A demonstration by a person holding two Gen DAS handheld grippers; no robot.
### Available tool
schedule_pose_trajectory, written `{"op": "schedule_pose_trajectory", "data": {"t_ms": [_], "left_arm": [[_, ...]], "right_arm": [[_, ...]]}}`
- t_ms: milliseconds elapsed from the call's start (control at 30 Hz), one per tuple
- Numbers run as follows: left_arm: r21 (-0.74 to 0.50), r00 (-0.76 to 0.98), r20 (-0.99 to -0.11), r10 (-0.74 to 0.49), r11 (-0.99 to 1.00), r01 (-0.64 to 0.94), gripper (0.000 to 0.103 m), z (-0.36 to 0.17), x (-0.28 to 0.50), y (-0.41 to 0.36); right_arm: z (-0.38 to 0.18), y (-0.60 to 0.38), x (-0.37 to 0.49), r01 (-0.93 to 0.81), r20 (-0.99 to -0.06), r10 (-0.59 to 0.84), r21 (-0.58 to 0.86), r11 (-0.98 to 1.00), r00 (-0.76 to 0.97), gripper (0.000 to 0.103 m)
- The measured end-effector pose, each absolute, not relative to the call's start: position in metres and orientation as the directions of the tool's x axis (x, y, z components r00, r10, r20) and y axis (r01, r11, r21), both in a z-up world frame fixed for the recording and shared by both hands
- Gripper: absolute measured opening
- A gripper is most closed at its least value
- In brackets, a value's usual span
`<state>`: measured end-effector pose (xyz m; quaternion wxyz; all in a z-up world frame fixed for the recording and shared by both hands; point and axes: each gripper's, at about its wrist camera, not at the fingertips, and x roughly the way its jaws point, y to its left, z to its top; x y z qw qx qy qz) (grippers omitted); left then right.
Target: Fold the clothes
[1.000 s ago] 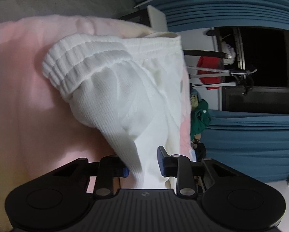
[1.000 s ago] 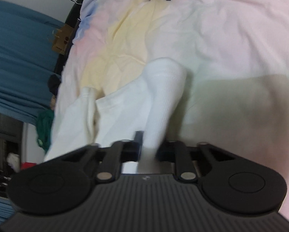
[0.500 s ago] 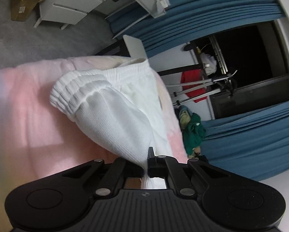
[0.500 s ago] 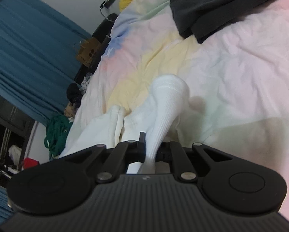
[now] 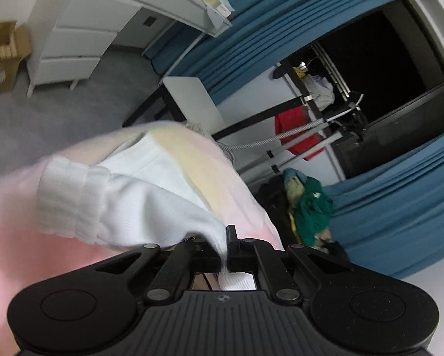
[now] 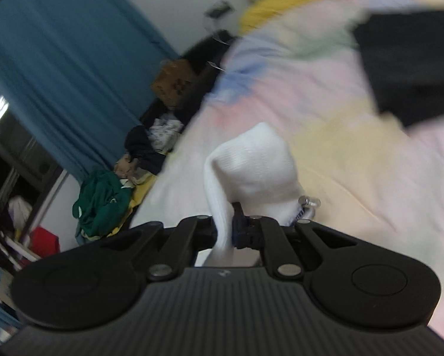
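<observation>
Left gripper open around white garment a second ago; now I have its jaws clamped on fabric fold. Left camera tilts up: pink bedspread fills less of view, white dresser and cardboard box appear. Ribbed cuff drops lower left. Right gripper lifts; its bunch of cloth now shorter, peaked. Right view swings toward blue curtain; green clothes pile larger, black garment at right edge.

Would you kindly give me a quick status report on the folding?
Left hand-held gripper shut on white garment. Right hand-held gripper shut on it too. Garment lifted over pastel bedspread. Black garment lies beyond, not in the way.
</observation>
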<state>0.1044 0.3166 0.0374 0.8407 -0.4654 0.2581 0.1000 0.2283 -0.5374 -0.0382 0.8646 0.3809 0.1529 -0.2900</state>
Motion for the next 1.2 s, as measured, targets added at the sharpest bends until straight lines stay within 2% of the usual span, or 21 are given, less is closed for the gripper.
{"op": "schedule_pose_trajectory", "data": {"t_ms": [133,300,467,600,667,700,767,800,833,867,900,1000,1133,1200], "left_arm": [[-0.67,0.814,-0.58,-0.036,0.59,-0.451,0.002,0.027,0.203,0.315],[-0.61,0.748,-0.662,-0.043,0.61,-0.505,0.003,-0.022,0.311,0.317],[-0.578,0.692,-0.719,-0.057,0.601,-0.552,0.004,-0.073,0.352,0.325],[-0.608,0.73,-0.679,-0.086,0.623,-0.492,0.01,-0.079,0.34,0.329],[-0.614,0.759,-0.646,-0.088,0.65,-0.448,0.026,-0.07,0.315,0.324],[-0.616,0.773,-0.629,-0.089,0.664,-0.425,0.032,-0.066,0.303,0.322],[-0.617,0.799,-0.594,-0.092,0.69,-0.379,0.055,-0.057,0.278,0.317],[-0.617,0.812,-0.576,-0.095,0.702,-0.355,0.059,-0.053,0.266,0.314],[-0.615,0.824,-0.558,-0.097,0.715,-0.332,0.063,-0.048,0.253,0.312],[-0.635,0.833,-0.544,-0.101,0.698,-0.33,0.065,-0.05,0.235,0.309],[-0.664,0.837,-0.534,-0.12,0.673,-0.326,0.065,-0.054,0.217,0.307],[-0.731,0.82,-0.539,-0.19,0.589,-0.344,0.065,-0.072,0.169,0.307],[-0.692,0.759,-0.622,-0.19,0.588,-0.42,0.068,-0.084,0.135,0.313],[-0.715,0.763,-0.615,-0.199,0.548,-0.433,0.072,-0.091,0.124,0.322]], "right_arm": [[-0.04,-0.526,0.315,0.64,-0.483,-0.428,0.484,0.596,0.764,0.008],[-0.09,-0.52,0.411,0.686,-0.534,-0.462,0.368,0.628,0.708,0.008],[-0.137,-0.511,0.462,0.695,-0.561,-0.483,0.253,0.673,0.672,0.009],[-0.139,-0.51,0.461,0.679,-0.552,-0.471,0.26,0.687,0.688,0.016],[-0.13,-0.512,0.449,0.653,-0.547,-0.435,0.301,0.695,0.715,0.029],[-0.126,-0.513,0.444,0.639,-0.544,-0.416,0.321,0.699,0.729,0.032],[-0.114,-0.511,0.42,0.621,-0.524,-0.399,0.365,0.693,0.753,0.044],[-0.109,-0.511,0.403,0.612,-0.508,-0.388,0.407,0.678,0.769,0.048],[-0.105,-0.51,0.386,0.605,-0.497,-0.378,0.452,0.655,0.781,0.058],[-0.102,-0.509,0.369,0.6,-0.489,-0.369,0.494,0.629,0.79,0.065],[-0.1,-0.507,0.352,0.592,-0.481,-0.361,0.524,0.612,0.799,0.067],[-0.101,-0.504,0.304,0.559,-0.471,-0.313,0.599,0.573,0.825,0.069],[-0.117,-0.506,0.243,0.507,-0.472,-0.202,0.714,0.482,0.858,0.069],[-0.134,-0.51,0.219,0.497,-0.483,-0.144,0.769,0.403,0.864,0.069]]}}
